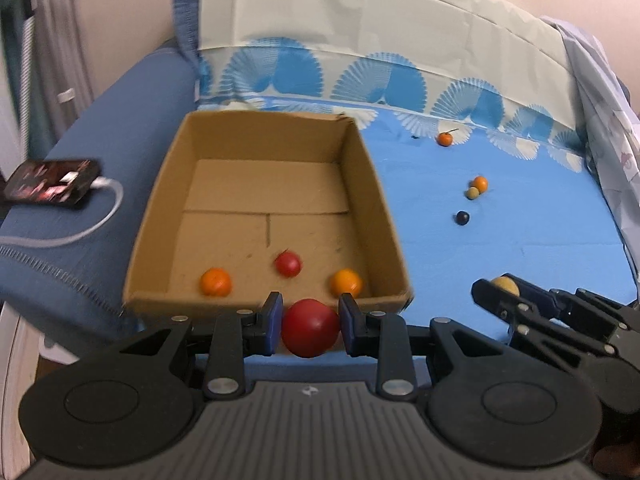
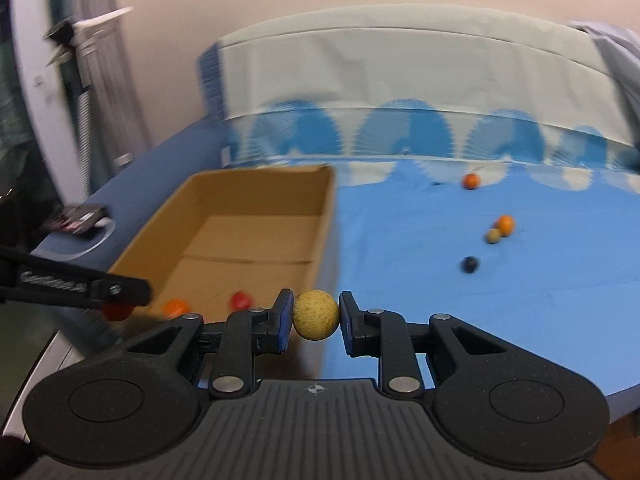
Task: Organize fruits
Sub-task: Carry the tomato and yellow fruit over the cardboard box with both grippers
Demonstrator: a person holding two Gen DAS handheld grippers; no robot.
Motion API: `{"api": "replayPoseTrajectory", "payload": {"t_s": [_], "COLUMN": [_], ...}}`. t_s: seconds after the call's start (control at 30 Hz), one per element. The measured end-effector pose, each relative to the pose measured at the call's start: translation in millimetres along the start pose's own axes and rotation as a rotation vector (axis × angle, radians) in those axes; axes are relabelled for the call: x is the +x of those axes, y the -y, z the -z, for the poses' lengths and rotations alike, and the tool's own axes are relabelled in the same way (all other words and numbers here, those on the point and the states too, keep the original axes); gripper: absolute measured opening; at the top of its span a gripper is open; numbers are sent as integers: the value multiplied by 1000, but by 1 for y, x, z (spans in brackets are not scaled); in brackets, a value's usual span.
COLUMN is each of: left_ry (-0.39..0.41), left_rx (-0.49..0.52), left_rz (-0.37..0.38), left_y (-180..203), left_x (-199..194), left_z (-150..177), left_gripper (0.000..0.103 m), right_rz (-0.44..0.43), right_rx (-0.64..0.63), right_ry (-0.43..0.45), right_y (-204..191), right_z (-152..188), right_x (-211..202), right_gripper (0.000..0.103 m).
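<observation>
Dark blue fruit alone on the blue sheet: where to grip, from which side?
Grip the dark blue fruit across its widest middle, coming from above. It is round, so any finger axis works; it sits apart from the tan fruit, leaving room for fingers.

A: Soft, even indoor light fills both views; shadows are faint and nothing glares.

B: The right wrist view is smeared with motion blur, the cardboard box (image 2: pixel 256 220) included. The left is sharper. Fisheye bending curves both edges.
</observation>
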State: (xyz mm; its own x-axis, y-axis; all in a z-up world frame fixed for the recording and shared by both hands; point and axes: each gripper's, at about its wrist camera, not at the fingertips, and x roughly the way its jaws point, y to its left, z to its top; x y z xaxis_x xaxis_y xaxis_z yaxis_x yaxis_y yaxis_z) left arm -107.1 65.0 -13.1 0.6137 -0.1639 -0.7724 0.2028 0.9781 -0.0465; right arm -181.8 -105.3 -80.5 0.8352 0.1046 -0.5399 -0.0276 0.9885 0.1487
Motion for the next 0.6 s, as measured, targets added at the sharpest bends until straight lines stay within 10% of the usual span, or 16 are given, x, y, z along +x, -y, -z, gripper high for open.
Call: {"api": "replayPoseTrajectory", "payload": {"t_s": [0.6], "left_ry": [25], "left_rx": [-113], "left_rz": [-2], "left_y": [-42], "left_x": [-23], "left_z": [32], "left_gripper": [34], "right_rz": [-37], "right_rx": [-128], "right_ry": [-11], "right_y": [-48], "right_z": [7], "right_x": [-19], "right_gripper": [26]}}
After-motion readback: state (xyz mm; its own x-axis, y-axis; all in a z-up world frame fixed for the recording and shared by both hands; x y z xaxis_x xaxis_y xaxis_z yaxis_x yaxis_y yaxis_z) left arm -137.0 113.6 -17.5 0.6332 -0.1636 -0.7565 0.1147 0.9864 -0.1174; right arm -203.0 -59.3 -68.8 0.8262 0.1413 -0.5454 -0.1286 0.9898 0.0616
